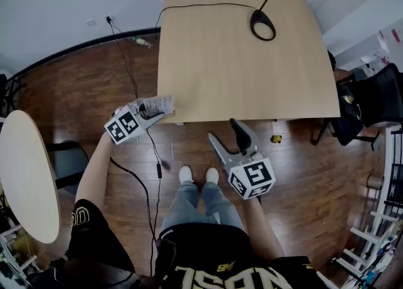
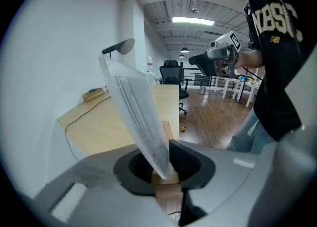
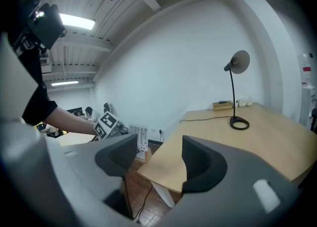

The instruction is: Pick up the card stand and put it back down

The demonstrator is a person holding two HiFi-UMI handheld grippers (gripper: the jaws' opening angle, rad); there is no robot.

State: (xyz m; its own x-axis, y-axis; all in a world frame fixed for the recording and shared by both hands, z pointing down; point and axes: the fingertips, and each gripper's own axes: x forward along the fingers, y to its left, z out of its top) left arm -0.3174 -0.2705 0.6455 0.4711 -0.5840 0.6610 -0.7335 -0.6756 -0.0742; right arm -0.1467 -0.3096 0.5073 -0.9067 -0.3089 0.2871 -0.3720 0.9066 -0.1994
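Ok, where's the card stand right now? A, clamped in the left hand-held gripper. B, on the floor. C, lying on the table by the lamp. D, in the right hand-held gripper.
A: the left hand-held gripper has its jaws shut on the card stand, and the right hand-held gripper holds nothing.

Light: bright, even; ceiling strip (image 2: 193, 21) glows beyond the left gripper (image 2: 166, 170).
Edges: fisheye-bent, dark corners.
Focus: card stand (image 2: 141, 117) soft.

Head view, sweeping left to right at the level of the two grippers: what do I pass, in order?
round table → left gripper, shut on the card stand → right gripper, jaws apart with nothing between them → black office chair
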